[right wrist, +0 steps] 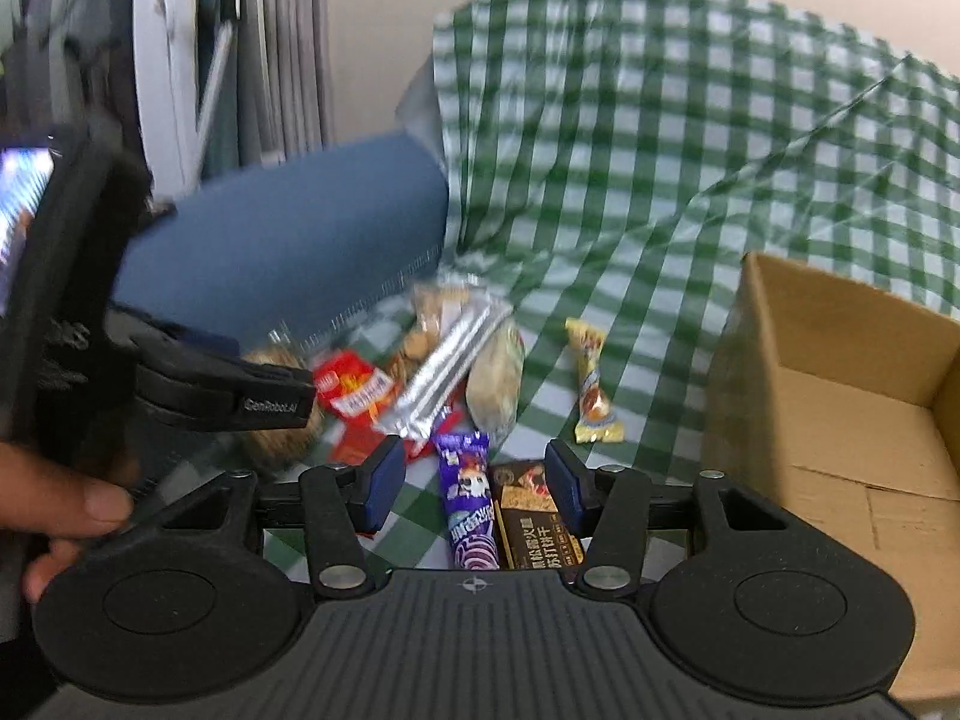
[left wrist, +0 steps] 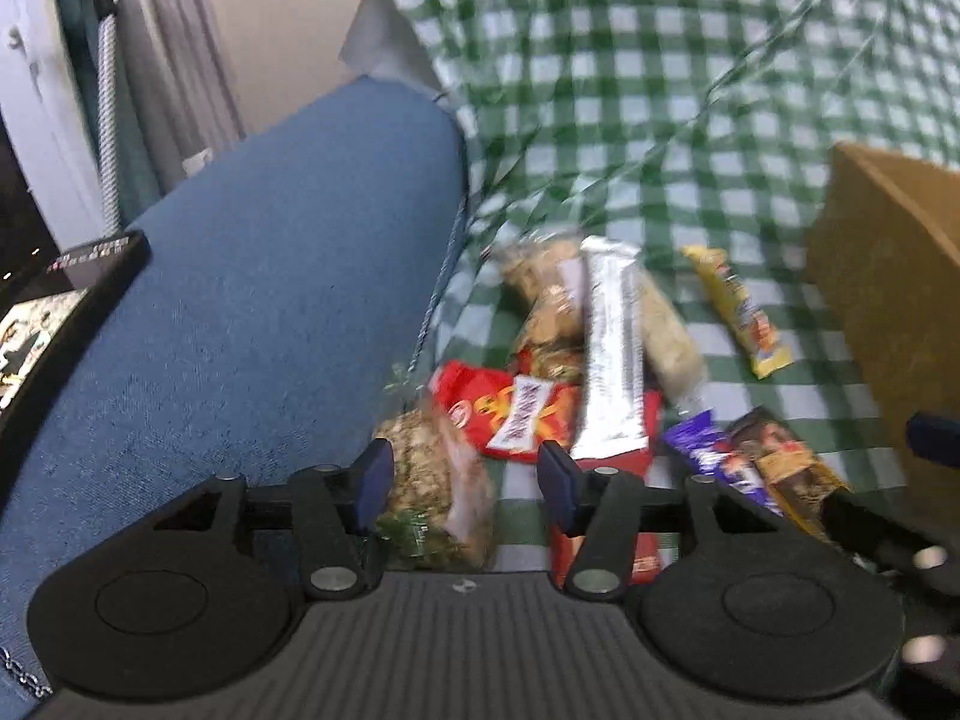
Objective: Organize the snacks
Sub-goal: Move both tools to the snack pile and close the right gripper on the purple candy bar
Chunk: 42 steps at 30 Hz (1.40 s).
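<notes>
Right claw (right wrist: 474, 483) is spread, nothing pinched: purple bar (right wrist: 469, 498) and brown bar (right wrist: 534, 516) lie between its fingers, long axes running along the claw's pointing line. Left claw (left wrist: 465, 477) is also spread and empty, over the oat pack (left wrist: 432, 492) and red pack (left wrist: 510, 414). The pile sits on the checked cloth (right wrist: 660, 180) beside its blue-cushion edge; the box (right wrist: 840, 396) stands open at the right. My read: the right claw is nearer the box, so it takes a bar.
</notes>
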Available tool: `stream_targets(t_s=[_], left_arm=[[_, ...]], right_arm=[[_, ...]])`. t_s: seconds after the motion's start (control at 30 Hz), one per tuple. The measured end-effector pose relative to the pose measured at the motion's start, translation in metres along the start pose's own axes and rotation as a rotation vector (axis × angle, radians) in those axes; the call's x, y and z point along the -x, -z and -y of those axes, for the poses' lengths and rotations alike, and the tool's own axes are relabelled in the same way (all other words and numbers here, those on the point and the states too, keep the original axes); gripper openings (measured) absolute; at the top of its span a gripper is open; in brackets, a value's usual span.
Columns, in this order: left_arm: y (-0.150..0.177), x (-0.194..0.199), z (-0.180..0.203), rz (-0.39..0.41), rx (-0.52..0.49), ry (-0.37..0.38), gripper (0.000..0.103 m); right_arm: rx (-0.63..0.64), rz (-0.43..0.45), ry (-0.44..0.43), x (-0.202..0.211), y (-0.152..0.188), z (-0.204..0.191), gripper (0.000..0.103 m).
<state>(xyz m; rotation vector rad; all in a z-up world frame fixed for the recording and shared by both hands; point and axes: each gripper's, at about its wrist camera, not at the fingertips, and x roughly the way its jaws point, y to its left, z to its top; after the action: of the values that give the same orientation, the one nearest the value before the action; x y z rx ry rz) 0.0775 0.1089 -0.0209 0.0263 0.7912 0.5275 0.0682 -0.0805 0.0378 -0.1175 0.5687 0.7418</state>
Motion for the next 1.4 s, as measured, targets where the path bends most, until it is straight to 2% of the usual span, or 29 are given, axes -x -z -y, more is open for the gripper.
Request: stream_targets(t_s=[0.07,0.3,0.33,0.37,0.4,0.43,0.47,0.5,0.57,0.63,0.9,0.97,1.07,1.2,1.3,1.33,1.4], left_arm=[[-0.001,-0.008,0.000,-0.017,0.001,-0.031,0.059],[-0.003,-0.030,0.023,-0.069,-0.101,-0.118,0.065],[-0.002,-0.032,0.024,-0.076,-0.111,-0.125,0.064],[-0.002,-0.032,0.024,-0.079,-0.119,-0.129,0.059],[-0.002,-0.033,0.024,-0.083,-0.120,-0.131,0.051],[-0.002,-0.035,0.021,-0.090,-0.101,-0.120,0.045],[-0.002,-0.033,0.017,-0.088,-0.078,-0.109,0.036],[-0.002,-0.031,0.012,-0.082,-0.052,-0.103,0.035],[-0.002,-0.025,0.003,-0.061,-0.009,-0.073,0.024],[-0.001,-0.017,-0.002,-0.039,0.013,-0.039,0.017],[0.003,0.000,-0.015,-0.009,0.066,0.052,0.010],[0.004,0.009,-0.014,0.021,0.078,0.095,0.000],[0.007,0.027,-0.018,0.092,0.103,0.231,0.000],[0.006,0.032,-0.023,0.091,0.117,0.372,0.000],[0.008,0.030,-0.027,0.076,0.148,0.347,0.000],[0.010,0.028,-0.028,0.068,0.160,0.324,0.005],[0.012,0.021,-0.028,0.043,0.167,0.263,0.028]], right_arm=[[0.014,-0.045,0.015,-0.012,0.005,-0.002,0.056],[0.109,-0.231,0.070,-0.108,0.033,-0.007,0.056],[0.145,-0.218,0.086,-0.110,0.034,-0.012,0.054],[0.196,-0.214,0.097,-0.111,0.036,-0.018,0.046],[0.240,-0.208,0.100,-0.109,0.037,-0.023,0.040],[0.257,-0.205,0.091,-0.106,0.037,-0.025,0.024],[0.257,-0.211,0.073,-0.103,0.037,-0.026,0.024],[0.251,-0.213,0.066,-0.103,0.037,-0.025,0.024],[0.249,-0.212,0.056,-0.097,0.037,-0.023,0.024],[0.254,-0.204,0.045,-0.088,0.037,-0.023,0.024],[0.218,-0.167,0.001,-0.027,0.034,-0.028,0.024],[0.185,-0.183,0.008,-0.014,0.040,-0.025,0.023],[0.158,-0.172,0.009,-0.002,0.045,-0.023,0.023],[0.131,-0.188,0.029,0.001,0.057,-0.015,0.023],[0.121,-0.205,0.034,-0.003,0.062,-0.011,0.023],[0.118,-0.209,0.034,-0.005,0.064,-0.012,0.023],[0.113,-0.221,0.030,-0.010,0.066,-0.011,0.024]])
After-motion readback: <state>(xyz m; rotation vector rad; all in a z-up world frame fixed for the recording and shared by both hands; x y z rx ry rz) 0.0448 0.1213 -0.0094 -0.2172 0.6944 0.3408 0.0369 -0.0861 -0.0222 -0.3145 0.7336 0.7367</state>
